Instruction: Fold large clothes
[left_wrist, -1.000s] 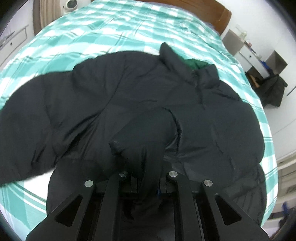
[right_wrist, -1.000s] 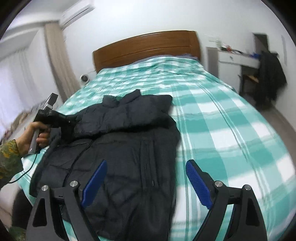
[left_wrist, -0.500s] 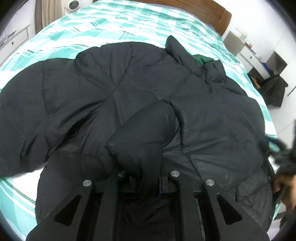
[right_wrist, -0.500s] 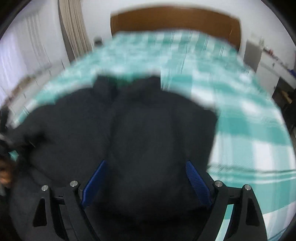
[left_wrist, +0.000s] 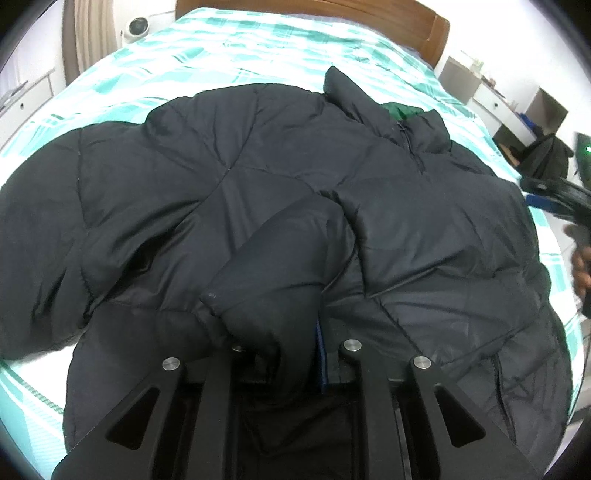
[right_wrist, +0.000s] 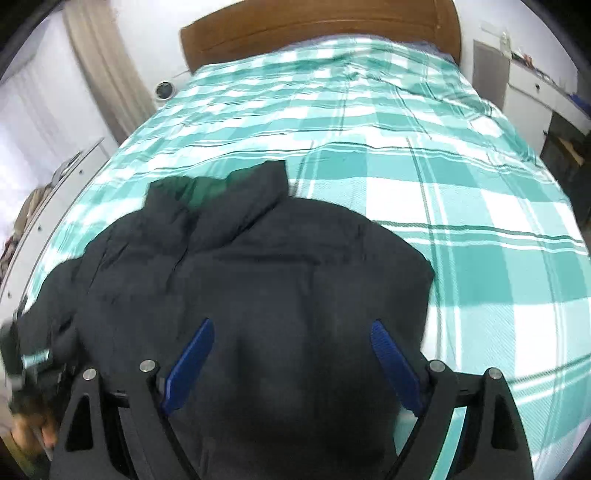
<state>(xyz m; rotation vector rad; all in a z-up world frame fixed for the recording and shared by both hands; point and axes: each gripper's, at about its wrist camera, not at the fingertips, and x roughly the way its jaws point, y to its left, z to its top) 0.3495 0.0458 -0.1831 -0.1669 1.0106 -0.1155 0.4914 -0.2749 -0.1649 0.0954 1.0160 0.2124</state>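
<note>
From my left wrist I see the black puffer jacket (left_wrist: 258, 177) spread across the bed (left_wrist: 258, 44) near its foot edge, one sleeve cuff (left_wrist: 266, 295) folded onto the body. My left gripper (left_wrist: 291, 354) has just eased its jaws slightly, yet they pinch that cuff. My right wrist alone shows bare checked bedding toward the headboard (right_wrist: 317, 29); my right gripper (right_wrist: 291, 369) hangs wide apart above the jacket, holding nothing.

Black puffer jacket (left_wrist: 258, 177), quilted in diamonds, a flash of green lining at its collar (left_wrist: 400, 109). Bed sheet (right_wrist: 406, 122) in teal-and-white plaid. Brown wooden headboard (right_wrist: 317, 27). Blue pads (right_wrist: 190, 365) on the black right tool (right_wrist: 291, 363).
</note>
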